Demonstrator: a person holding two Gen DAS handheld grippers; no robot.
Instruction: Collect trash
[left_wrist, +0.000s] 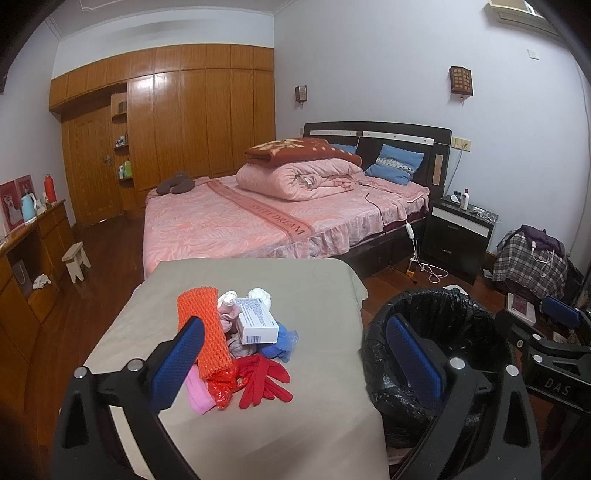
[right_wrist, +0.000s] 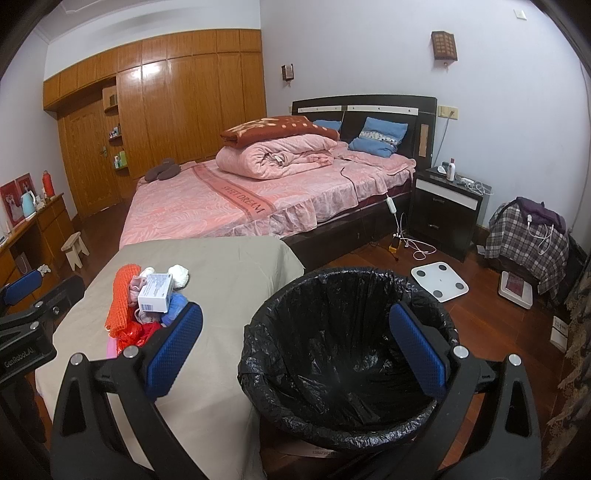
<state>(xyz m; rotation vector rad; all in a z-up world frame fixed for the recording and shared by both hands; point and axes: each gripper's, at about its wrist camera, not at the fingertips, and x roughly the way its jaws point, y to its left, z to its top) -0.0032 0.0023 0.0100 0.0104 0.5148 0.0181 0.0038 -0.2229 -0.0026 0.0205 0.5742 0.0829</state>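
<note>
Both grippers hang open over a heap of trash and an empty bin

We hold the left gripper (left_wrist: 295, 362) above the near end of the table (left_wrist: 258, 424), jaws spread wide and empty; the heap lies ahead and slightly left of them, the orange net (left_wrist: 205, 332) running lengthwise away from us beside the left finger, the white box (left_wrist: 256, 320) resting on top. Our right gripper (right_wrist: 295, 347), equally wide and empty, frames the bin (right_wrist: 343, 369) standing just right of the table. We judge the left hand the nearer to the heap, so the first pick falls to it
</note>
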